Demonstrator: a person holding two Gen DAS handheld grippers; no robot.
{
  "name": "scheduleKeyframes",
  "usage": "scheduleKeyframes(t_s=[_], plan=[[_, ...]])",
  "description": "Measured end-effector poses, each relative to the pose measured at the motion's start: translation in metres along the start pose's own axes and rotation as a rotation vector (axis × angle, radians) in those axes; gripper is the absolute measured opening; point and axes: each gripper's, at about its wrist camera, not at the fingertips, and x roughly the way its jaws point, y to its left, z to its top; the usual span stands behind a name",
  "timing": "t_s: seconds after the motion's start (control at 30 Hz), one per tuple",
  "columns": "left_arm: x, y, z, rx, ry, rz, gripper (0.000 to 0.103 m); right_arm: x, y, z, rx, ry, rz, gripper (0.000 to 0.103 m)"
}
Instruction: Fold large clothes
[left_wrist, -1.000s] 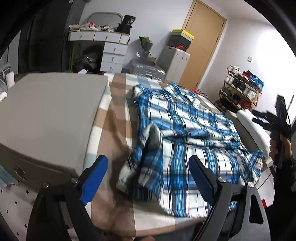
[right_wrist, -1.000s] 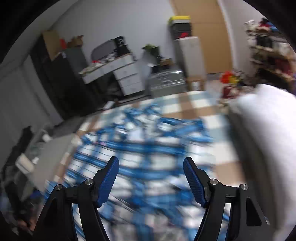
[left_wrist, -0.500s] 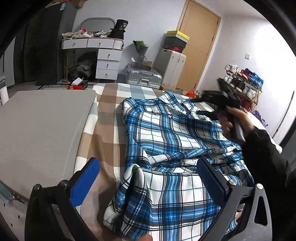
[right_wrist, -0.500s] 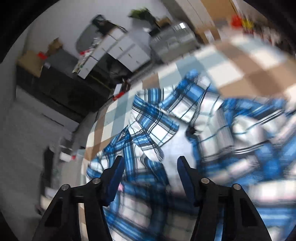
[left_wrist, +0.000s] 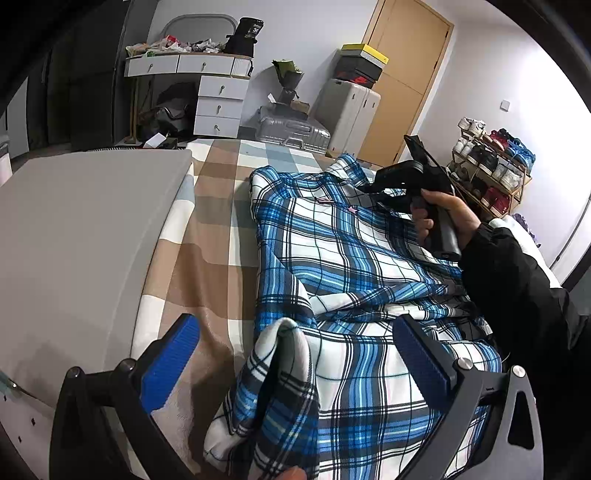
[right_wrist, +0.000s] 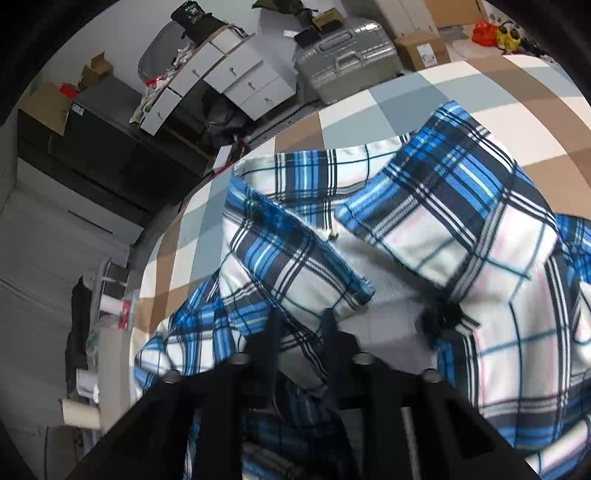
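Home bedroom: checked bed (left_wrist: 218, 206); drawers (left_wrist: 218, 107); shoe rack (left_wrist: 491, 177)

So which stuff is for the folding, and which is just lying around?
For the job:
- plaid shirt
- right gripper, clamped on the shirt by its collar
- left gripper, open over the shirt's near end

Lying about:
- suitcase
- dresser
- shoe rack

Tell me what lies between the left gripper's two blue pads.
In the left wrist view, the left gripper stands wide open, and a raised fold of the plaid shirt fills the gap between its pads, touching neither. The checked bed cover lies below.
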Motion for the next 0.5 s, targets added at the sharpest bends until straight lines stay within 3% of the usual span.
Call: scheduleKeyframes(t_s=[0.17,0.27,0.33,0.37,0.4,0.5], plan=[[0.0,-0.002,-0.002,0.012,0.007,0.009,0.102,-0.015,0.018,-0.004,-0.114,-0.07,0.003,0.0],[0.003,-0.001,-0.004,0.013,0.017,0.01,0.102,-0.026,0.023,-0.005,-0.184,-0.097,-0.075,0.003],[0.006,0.0,-0.003,0.012,0.024,0.012,0.102,-0.024,0.018,0.0,-0.167,-0.088,-0.138,0.014],[0.006,0.0,-0.003,0.011,0.026,0.014,0.102,-0.022,0.014,0.004,-0.147,-0.079,-0.151,0.038],[0.006,0.0,-0.003,0.011,0.025,0.013,0.102,-0.02,0.004,0.008,-0.1,-0.071,-0.142,0.048],[0.004,-0.001,-0.001,0.017,0.02,0.01,0.102,-0.02,-0.009,0.015,-0.063,-0.087,-0.125,0.05]])
